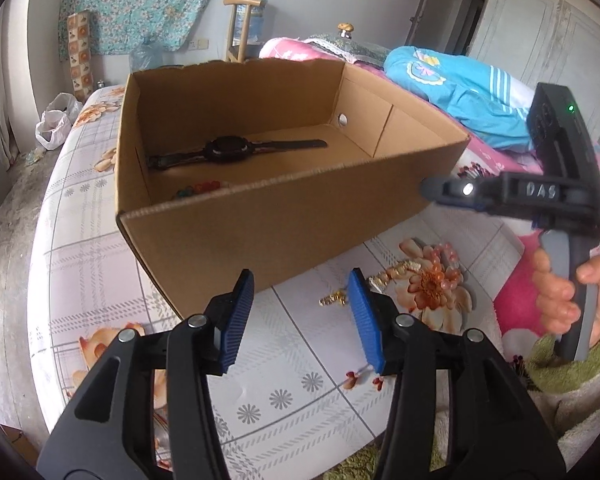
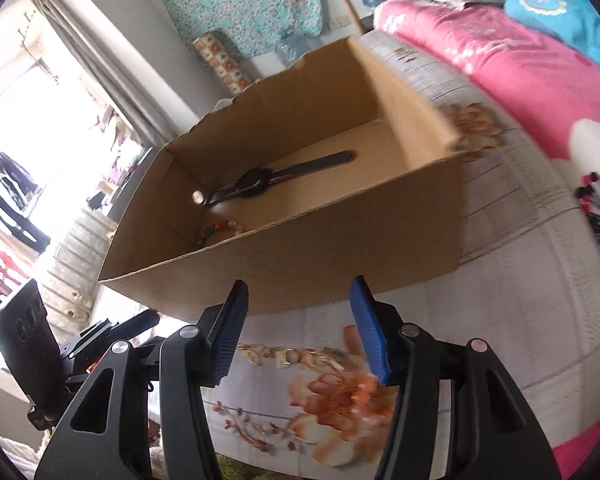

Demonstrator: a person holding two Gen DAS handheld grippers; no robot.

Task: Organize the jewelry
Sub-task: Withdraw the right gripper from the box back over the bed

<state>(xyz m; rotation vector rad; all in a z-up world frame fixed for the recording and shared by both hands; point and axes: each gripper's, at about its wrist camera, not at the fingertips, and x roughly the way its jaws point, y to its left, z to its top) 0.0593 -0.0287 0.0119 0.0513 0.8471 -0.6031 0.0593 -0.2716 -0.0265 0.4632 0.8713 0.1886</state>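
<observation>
Brown corrugated cardboard box (image 1: 284,216), open-topped, sits on the bed's floral patterned sheet (image 1: 300,360) in the left wrist view. Inside it a black wristwatch (image 1: 228,150) lies flat along the far wall, and coloured beads (image 1: 198,189) peek over the near wall at the box's left corner. Gold-coloured jewelry pieces (image 1: 334,299) lie on the sheet just beside the box's near wall. The left gripper (image 1: 300,296) hangs over the sheet, its blue-padded jaws parted with nothing between them. At the right edge a hand (image 1: 568,292) holds the right gripper's handle.

From the right wrist view, the same box (image 2: 300,252) shows the watch (image 2: 256,184) and a beaded bracelet (image 2: 220,230) near its left wall. The right gripper (image 2: 300,308) has parted, empty jaws above the sheet (image 2: 500,320); blurred gold shapes (image 2: 300,358) below may be the jewelry.
</observation>
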